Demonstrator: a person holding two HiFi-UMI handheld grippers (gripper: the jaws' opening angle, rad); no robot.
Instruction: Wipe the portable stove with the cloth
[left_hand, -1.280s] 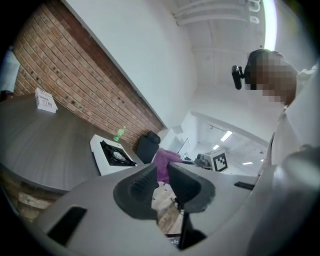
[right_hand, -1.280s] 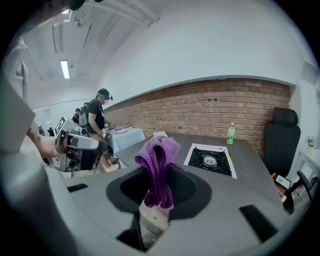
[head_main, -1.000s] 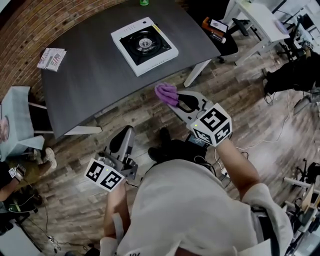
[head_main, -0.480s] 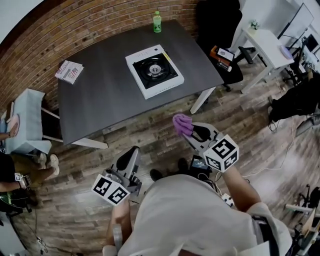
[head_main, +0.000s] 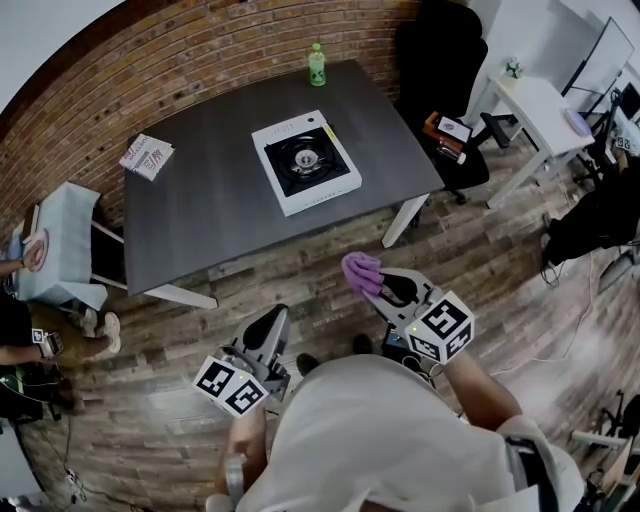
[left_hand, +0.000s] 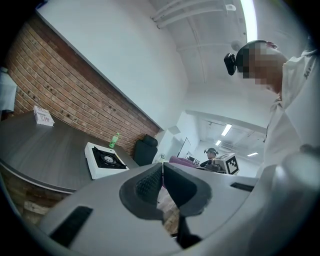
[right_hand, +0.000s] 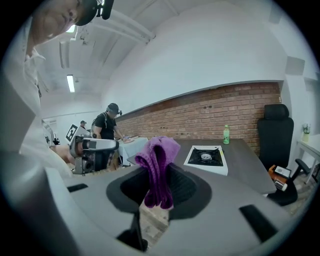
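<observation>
Plainly the purple cloth (head_main: 361, 271) could slip free when dragged over the burner grate (head_main: 303, 157) of the portable stove (head_main: 322, 193), because the right hand-held gripper (head_main: 377, 284) pinches only a bunched fold (most stands proud of the jaws). The stove sits mid-tabletop (head_main: 200, 210), well apart from both tools. The right is held forward over the wooden floor (head_main: 300, 262). The left hand-held gripper (head_main: 272, 322), pressed together on nothing, hangs lower, near the body.

The right tongs (head_main: 371, 282), gripping the crumpled purple cloth (head_main: 360, 270), have drawn back from the dark grey desk (head_main: 200, 210). The white square portable stove (head_main: 305, 162) now lies farther ahead of them.
</observation>
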